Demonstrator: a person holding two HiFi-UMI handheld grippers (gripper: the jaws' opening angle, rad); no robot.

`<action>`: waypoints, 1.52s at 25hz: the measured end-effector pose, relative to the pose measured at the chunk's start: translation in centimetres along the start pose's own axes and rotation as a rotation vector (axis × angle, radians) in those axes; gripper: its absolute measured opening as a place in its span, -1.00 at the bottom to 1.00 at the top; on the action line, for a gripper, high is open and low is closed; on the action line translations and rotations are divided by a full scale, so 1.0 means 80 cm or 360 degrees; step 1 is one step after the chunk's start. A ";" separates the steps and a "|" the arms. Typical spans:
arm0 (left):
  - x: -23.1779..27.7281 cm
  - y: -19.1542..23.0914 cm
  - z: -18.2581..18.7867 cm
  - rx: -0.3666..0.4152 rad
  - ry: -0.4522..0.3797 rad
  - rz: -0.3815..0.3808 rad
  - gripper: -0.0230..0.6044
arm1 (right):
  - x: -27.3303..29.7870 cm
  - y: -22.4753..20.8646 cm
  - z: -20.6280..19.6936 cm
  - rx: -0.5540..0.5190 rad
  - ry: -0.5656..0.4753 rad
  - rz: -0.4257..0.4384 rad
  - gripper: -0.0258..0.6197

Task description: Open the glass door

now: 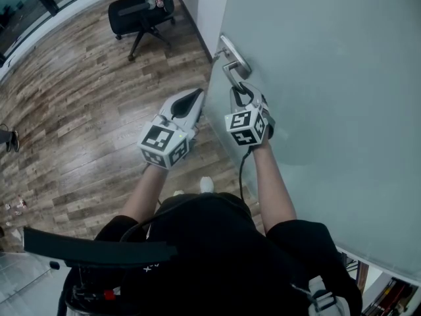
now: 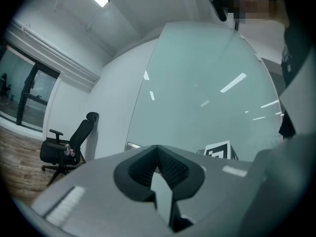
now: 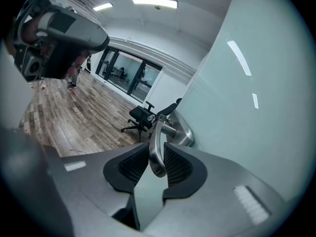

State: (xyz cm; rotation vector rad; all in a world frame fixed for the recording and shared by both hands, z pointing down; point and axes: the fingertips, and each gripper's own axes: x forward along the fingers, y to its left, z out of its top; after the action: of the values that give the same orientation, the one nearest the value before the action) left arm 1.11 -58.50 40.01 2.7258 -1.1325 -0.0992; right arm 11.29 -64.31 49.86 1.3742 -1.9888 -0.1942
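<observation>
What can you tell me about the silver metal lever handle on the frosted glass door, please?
The silver metal lever handle looks polished, a slim curved bar with a rounded end. It springs from an oval metal plate on the frosted glass door, near the door's edge. The right gripper is clamped on its free end, pressing it from both sides.

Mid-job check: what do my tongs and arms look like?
The left tongs and right tongs are light grey with black ribbed pads; each carries a cube of black-and-white square markers. A black cable trails from the right one. Sleeves are short and black.
</observation>
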 end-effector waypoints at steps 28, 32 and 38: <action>0.018 -0.004 0.003 -0.0013 0.0005 0.0009 -0.93 | 0.007 -0.046 -0.011 0.0044 0.0052 -0.0081 -0.63; 0.018 -0.006 0.005 -0.0017 0.0005 0.0009 -0.93 | 0.004 -0.052 -0.011 0.0051 0.0061 -0.0094 -0.63; 0.032 -0.004 -0.002 -0.0018 0.0014 0.0015 -0.93 | 0.015 -0.066 -0.022 0.0067 0.0072 -0.0110 -0.63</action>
State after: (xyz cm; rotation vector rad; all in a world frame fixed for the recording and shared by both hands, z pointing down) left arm 3.16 -60.01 40.13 2.7083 -1.1385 -0.0924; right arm 16.21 -67.13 49.14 1.4624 -1.9198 -0.1524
